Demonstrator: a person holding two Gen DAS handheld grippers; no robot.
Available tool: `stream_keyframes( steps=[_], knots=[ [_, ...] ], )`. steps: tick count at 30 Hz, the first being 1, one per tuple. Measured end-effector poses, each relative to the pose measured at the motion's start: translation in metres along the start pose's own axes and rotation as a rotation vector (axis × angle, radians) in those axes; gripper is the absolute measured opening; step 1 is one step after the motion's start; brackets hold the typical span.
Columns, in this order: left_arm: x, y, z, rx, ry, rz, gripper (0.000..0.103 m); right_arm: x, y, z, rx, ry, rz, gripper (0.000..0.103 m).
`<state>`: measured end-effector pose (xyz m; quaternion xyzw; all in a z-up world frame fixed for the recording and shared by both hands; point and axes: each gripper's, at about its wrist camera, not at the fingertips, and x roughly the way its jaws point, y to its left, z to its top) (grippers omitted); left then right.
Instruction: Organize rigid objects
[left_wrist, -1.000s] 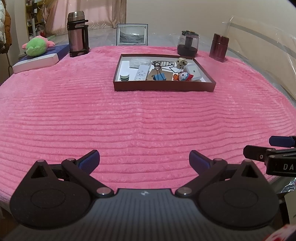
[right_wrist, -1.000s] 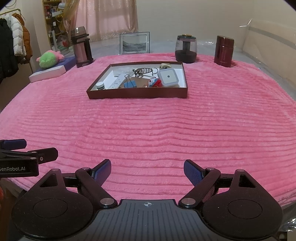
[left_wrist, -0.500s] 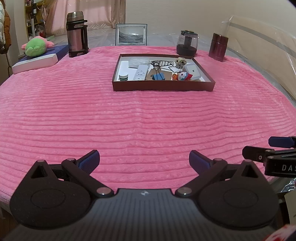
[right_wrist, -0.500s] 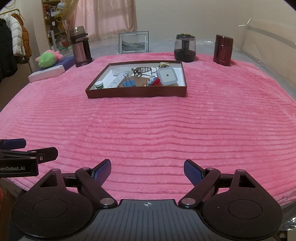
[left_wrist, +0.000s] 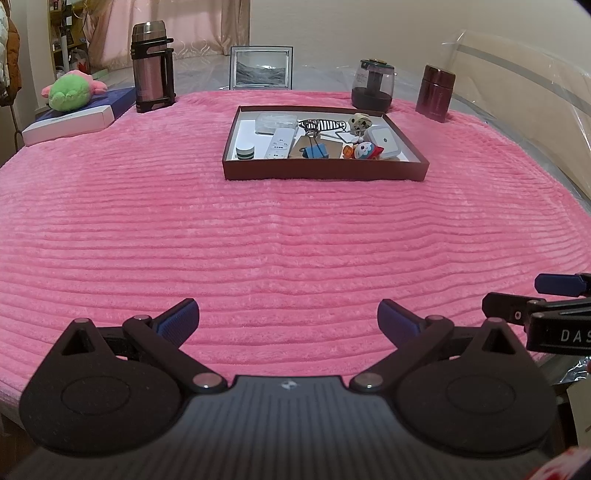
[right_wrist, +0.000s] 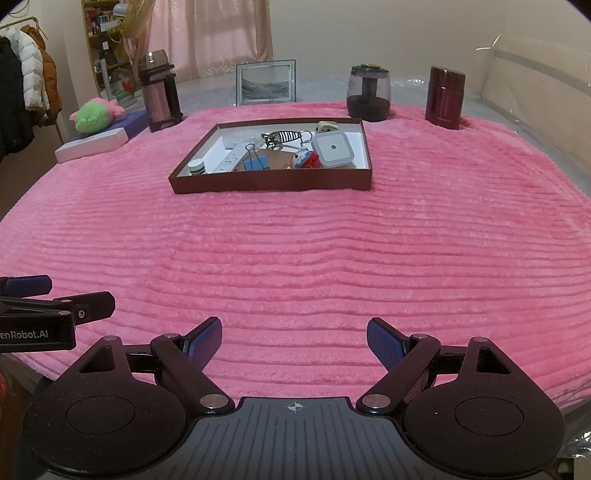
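Both tools are hovering wide and empty over the near edge of the pink-covered desk (left_wrist: 280, 236): left tool (left_wrist: 288, 319), right tool (right_wrist: 294, 338). The brown tray (right_wrist: 271, 182) of small rigid objects is sitting well ahead, toward twelve o'clock.

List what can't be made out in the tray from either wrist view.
- Tray near wall hides the bases of the blue binder clip and striped roll, left wrist view.
- Figurine sits half behind the white square box, right wrist view.
- Clear box: contents too small to tell, left wrist view.
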<state>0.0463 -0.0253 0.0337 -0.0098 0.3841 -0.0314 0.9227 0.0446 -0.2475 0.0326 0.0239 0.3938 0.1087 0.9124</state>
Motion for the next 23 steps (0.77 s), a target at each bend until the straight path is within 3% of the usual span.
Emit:
stream_keyframes(
  steps=[23],
  knots=[
    [0.0042, -0.0004, -0.0017, -0.004, 0.002, -0.010, 0.101, 0.0042, -0.0005, -0.0014, 0.001, 0.005, 0.000, 0.083]
  ],
)
